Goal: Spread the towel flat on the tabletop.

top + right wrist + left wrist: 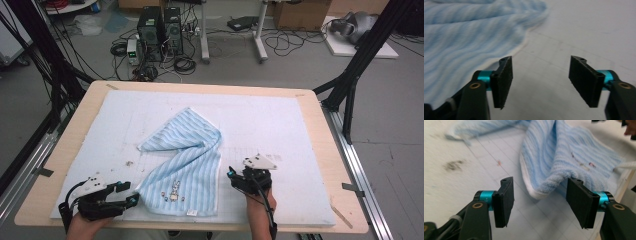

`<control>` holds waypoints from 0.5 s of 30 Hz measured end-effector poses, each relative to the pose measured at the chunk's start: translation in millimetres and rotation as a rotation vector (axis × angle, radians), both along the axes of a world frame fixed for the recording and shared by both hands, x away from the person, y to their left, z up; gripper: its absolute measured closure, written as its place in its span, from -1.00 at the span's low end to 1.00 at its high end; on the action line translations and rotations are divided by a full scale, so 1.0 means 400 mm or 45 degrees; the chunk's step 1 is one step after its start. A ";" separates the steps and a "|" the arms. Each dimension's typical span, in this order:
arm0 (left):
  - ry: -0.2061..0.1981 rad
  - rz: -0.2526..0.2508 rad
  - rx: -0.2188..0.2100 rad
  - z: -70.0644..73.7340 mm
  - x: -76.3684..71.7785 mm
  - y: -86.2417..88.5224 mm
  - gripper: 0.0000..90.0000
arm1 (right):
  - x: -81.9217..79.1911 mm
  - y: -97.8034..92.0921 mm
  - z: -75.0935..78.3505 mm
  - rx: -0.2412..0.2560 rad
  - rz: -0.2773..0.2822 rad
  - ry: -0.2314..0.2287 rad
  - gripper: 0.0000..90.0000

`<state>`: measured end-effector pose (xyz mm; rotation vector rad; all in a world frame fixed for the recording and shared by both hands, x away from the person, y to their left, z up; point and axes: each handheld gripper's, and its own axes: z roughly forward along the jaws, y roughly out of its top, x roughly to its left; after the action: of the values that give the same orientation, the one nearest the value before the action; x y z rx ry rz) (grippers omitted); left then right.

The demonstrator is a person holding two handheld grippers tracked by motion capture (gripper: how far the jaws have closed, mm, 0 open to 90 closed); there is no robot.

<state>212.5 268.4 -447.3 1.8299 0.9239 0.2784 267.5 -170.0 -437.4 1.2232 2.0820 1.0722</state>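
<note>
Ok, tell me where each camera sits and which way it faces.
High view: above the person's side, looking forward and down on the table; both hands hold grippers.
Left gripper view: on the left gripper, jaws open around a corner of the towel.
Right gripper view: on the right gripper, open over bare mat.
All three share the striped towel.

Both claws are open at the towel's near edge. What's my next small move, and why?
Probably ease the left claw forward and close it on the towel corner. In the left gripper view that raised corner already sits between the open jaws, ungripped. The right claw is open over bare mat beside the towel's edge, so it should shift toward the towel afterwards.
</note>
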 end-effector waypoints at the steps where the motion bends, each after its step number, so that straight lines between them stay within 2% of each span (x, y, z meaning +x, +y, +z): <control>1: -0.003 0.009 -0.010 0.004 0.003 0.005 -0.13 | 0.001 0.016 -0.002 -0.017 0.035 0.009 -0.11; 3: -0.022 0.020 -0.019 0.014 0.012 0.013 -0.14 | 0.004 0.046 -0.004 -0.021 0.105 0.026 -0.03; 7: -0.043 0.044 -0.037 0.035 0.034 0.026 -0.14 | 0.012 0.093 -0.006 0.024 0.220 0.075 0.07; 8: -0.048 0.055 -0.030 0.040 0.041 0.029 -0.14 | 0.014 0.101 -0.009 0.015 0.238 0.091 0.19; 10: -0.048 0.067 -0.035 0.048 0.051 0.034 -0.14 | 0.019 0.118 -0.026 -0.087 0.263 0.147 0.43; 12: -0.057 0.078 -0.035 0.054 0.056 0.038 -0.13 | 0.018 0.111 -0.028 -0.021 0.277 0.167 0.77; 13: -0.058 0.081 -0.040 0.056 0.058 0.039 -0.13 | 0.014 0.110 -0.027 -0.030 0.299 0.163 0.90; 15: -0.056 0.087 -0.035 0.057 0.062 0.039 -0.12 | 0.005 0.105 -0.025 -0.051 0.335 0.155 0.93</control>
<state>237.5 284.1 -424.5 1.7628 0.9562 0.3461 269.5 -128.0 -447.3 1.0383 2.3975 1.0852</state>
